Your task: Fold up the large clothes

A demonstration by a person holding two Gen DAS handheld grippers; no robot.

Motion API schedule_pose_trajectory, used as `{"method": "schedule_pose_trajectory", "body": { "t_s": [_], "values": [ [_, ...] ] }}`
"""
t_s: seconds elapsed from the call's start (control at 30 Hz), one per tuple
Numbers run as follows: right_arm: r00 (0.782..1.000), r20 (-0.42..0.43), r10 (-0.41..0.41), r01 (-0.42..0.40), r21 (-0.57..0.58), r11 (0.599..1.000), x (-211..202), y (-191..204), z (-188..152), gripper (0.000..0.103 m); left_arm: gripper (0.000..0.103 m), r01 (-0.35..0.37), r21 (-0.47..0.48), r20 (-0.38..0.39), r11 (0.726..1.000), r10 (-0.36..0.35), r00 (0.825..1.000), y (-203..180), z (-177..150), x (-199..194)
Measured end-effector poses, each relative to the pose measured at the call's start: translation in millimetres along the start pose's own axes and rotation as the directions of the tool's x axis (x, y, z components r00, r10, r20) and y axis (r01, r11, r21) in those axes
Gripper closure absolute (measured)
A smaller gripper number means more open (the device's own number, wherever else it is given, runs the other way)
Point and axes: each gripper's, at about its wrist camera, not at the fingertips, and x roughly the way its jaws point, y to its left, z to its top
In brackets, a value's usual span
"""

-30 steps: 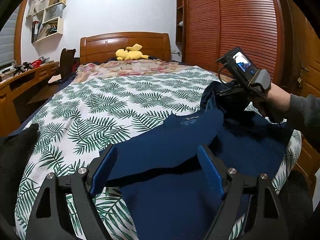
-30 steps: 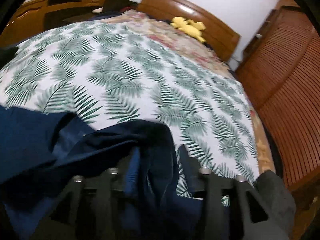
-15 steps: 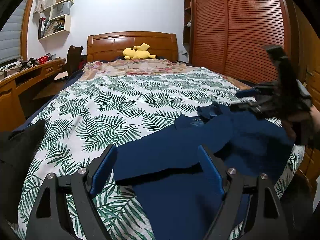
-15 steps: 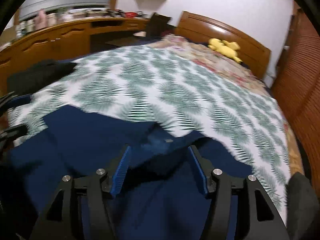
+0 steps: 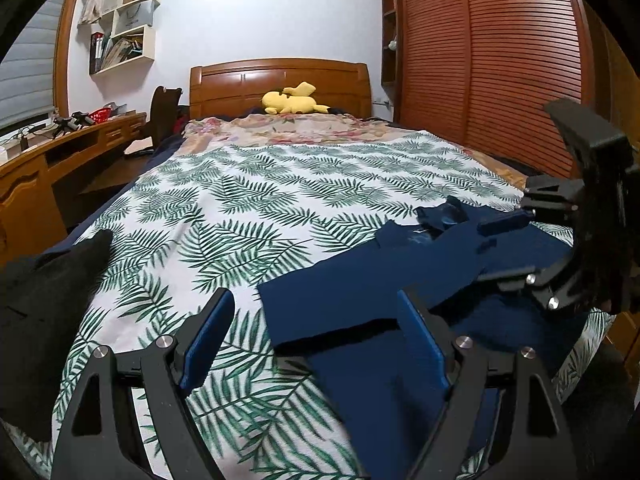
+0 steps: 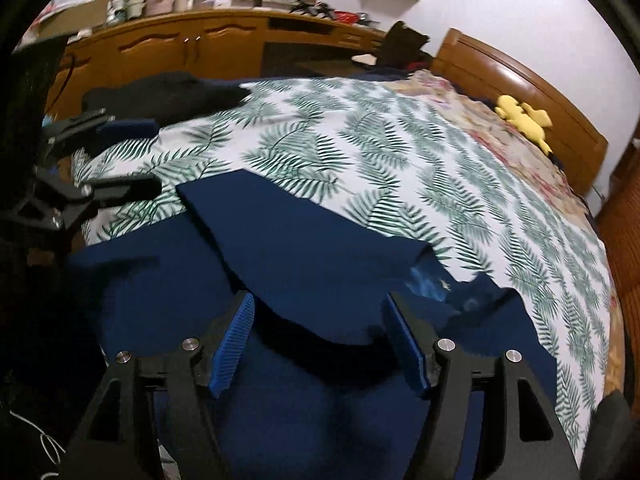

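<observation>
A large navy garment (image 5: 360, 292) lies on the near right part of the bed, one flap folded flat across it toward the left; the right wrist view shows the garment (image 6: 320, 248) with its collar on the right. My left gripper (image 5: 316, 312) is open just over the flap's near edge, its pads not pressing on the cloth. My right gripper (image 6: 320, 312) hovers over the garment's middle with its jaws opening and only flat cloth below them. Each gripper shows in the other's view: the right gripper (image 5: 500, 248) at the garment's right side, the left gripper (image 6: 132, 158) at its left.
The bed (image 5: 248, 200) has a white leaf-print cover, with a floral blanket and a yellow plush toy (image 5: 292, 100) by the headboard. A black garment (image 5: 40, 300) lies at the bed's near left corner. A wooden desk (image 5: 32, 184) runs along the left, a slatted wardrobe (image 5: 480, 60) on the right.
My right gripper let go of the bunched navy cloth, opened, and drew back to the right. The flap now lies flat. My left gripper stayed open and drifted slightly.
</observation>
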Motion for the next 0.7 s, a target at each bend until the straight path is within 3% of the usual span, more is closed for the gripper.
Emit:
{"method": "schedule_pose_trajectory", "body": {
  "t_s": [0.17, 0.33, 0.43, 0.5, 0.57, 0.7],
  "values": [
    [0.998, -0.053, 0.019, -0.021, -0.055, 0.998, 26.6, -1.2, 9.1, 0.035, 0.020, -0.011, -0.012, -0.003, 1.000, 0.011, 1.000, 9.0, -3.0, -2.9],
    [0.984, -0.133, -0.118, 0.103, -0.112, 0.988, 60.4, -4.8, 15.4, 0.035, 0.020, -0.018, -0.008, -0.004, 1.000, 0.018, 1.000, 11.9, -4.0, -4.1],
    [0.983, -0.142, -0.120, 0.109, -0.078, 0.991, 76.7, -17.6, 23.6, 0.037, 0.020, -0.016, -0.008, -0.003, 1.000, 0.016, 1.000, 11.8, -3.7, -4.7],
    [0.984, -0.130, -0.119, 0.110, -0.075, 0.991, 82.9, -25.1, 30.4, 0.068, 0.020, -0.013, -0.005, -0.001, 1.000, 0.013, 1.000, 11.1, -3.7, -5.3],
    [0.979, -0.125, -0.163, 0.155, -0.071, 0.985, 91.0, -32.8, 38.8, 0.090, 0.020, -0.010, -0.002, -0.001, 1.000, 0.010, 1.000, 9.6, -3.3, -4.7],
    [0.980, -0.091, -0.175, 0.175, -0.002, 0.985, 105.6, -53.2, 58.9, 0.091, 0.020, -0.007, 0.010, -0.004, 1.000, 0.007, 1.000, 6.2, -3.1, -3.0]
  ]
}}
